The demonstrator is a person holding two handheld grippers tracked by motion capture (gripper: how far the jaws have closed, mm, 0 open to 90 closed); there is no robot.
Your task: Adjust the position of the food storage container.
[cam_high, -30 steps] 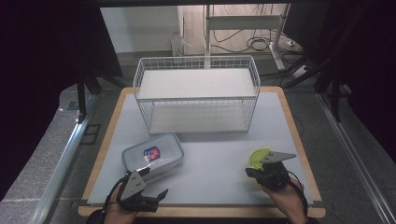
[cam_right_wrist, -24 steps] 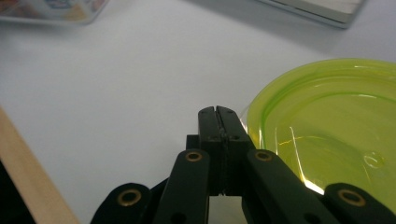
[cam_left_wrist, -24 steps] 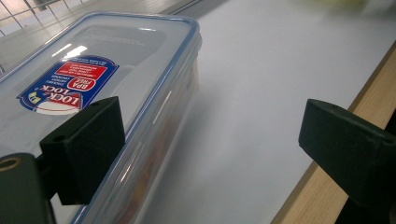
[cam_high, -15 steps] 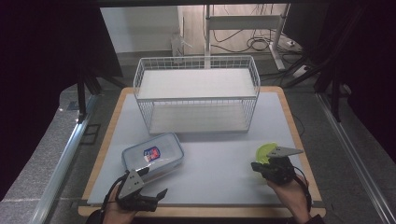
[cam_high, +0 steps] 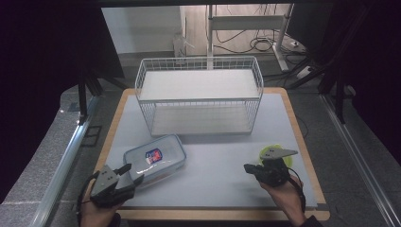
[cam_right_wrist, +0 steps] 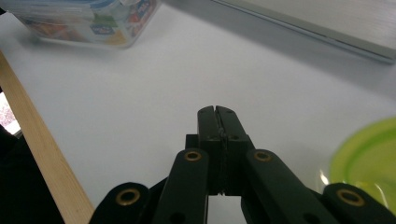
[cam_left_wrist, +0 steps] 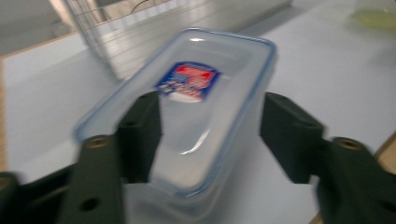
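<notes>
Left hand-held gripper point(cam_left_wrist: 210, 135) closing astride the clear lidded box point(cam_left_wrist: 196, 107), not yet gripping, right hand-held gripper point(cam_right_wrist: 217, 112) clenched empty above the counter point(cam_right_wrist: 140, 107)

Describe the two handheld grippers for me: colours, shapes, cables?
Left claw: matte black body, grey three-cornered plate on top, two blocky black jaws with brass-ringed pivot holes. Right claw: the same black build, grey plate and a black cable trailing back.

Glossy clear plastic box point(cam_left_wrist: 196, 116); wire basket point(cam_high: 198, 94).
</notes>
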